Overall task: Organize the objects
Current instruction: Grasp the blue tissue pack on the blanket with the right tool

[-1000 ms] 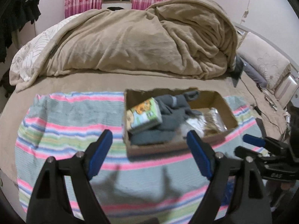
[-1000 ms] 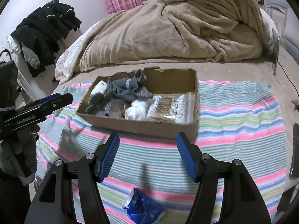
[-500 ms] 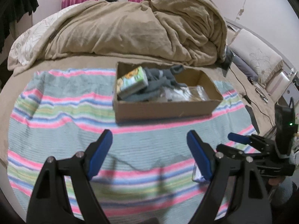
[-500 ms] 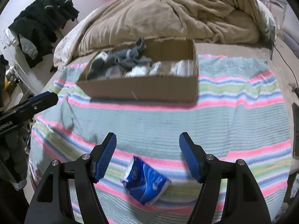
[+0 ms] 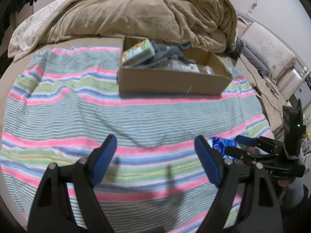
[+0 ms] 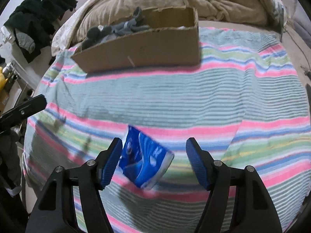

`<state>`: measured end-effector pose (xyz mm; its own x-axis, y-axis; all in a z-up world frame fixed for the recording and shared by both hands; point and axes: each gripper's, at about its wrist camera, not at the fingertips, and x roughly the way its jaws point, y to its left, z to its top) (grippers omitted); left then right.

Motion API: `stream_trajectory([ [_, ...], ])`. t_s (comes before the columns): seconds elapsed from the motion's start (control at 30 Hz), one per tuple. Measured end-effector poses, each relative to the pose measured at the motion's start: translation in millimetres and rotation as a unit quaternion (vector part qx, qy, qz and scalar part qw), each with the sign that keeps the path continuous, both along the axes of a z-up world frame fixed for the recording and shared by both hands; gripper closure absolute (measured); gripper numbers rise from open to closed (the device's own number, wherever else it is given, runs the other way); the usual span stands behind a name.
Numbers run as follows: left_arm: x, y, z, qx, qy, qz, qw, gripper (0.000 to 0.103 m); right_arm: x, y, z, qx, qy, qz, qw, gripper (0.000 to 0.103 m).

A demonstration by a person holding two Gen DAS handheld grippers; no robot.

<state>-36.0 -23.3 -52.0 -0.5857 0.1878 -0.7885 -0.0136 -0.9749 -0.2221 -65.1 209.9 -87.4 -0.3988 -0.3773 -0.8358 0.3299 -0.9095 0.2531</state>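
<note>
A blue tissue pack (image 6: 144,160) lies on the striped blanket (image 6: 175,101) between the open fingers of my right gripper (image 6: 153,162), nearer the left finger. It also shows in the left wrist view (image 5: 221,145), with the right gripper (image 5: 233,145) over it. A cardboard box (image 5: 171,79) holding a grey cloth (image 5: 167,52), a green carton (image 5: 139,53) and clear bags stands farther back; it also shows in the right wrist view (image 6: 143,50). My left gripper (image 5: 155,163) is open and empty above the blanket.
A rumpled tan duvet (image 5: 140,11) lies behind the box. Pillows (image 5: 266,52) and cables lie at the right. Dark clothes (image 6: 38,13) hang at the left. The bed edge runs along the near side.
Both grippers have pulled back toward the near edge and lowered. The tissue pack now sits between the right gripper's fingers. The box looks farther away.
</note>
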Motion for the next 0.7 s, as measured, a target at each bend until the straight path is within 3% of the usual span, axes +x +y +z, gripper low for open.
stream_trajectory([
  [0.13,2,3,-5,0.001,-0.007,-0.004,1.0000,0.020,4,-5,-7,0.013,-0.005,0.011,1.000,0.046],
  [0.2,2,6,-5,0.000,-0.008,-0.006,1.0000,0.020,4,-9,-12,0.023,-0.007,0.014,1.000,0.068],
  [0.3,2,8,-3,-0.002,-0.006,-0.008,0.9999,0.020,5,-14,-14,0.028,0.000,0.023,0.999,0.078],
  [0.57,-3,8,0,-0.001,-0.007,-0.010,0.9999,0.020,5,-11,4,0.025,0.034,0.045,0.998,0.086],
  [0.7,-6,9,3,-0.002,-0.005,-0.011,0.9999,0.020,0,-7,13,-0.004,0.030,0.046,0.998,0.088],
])
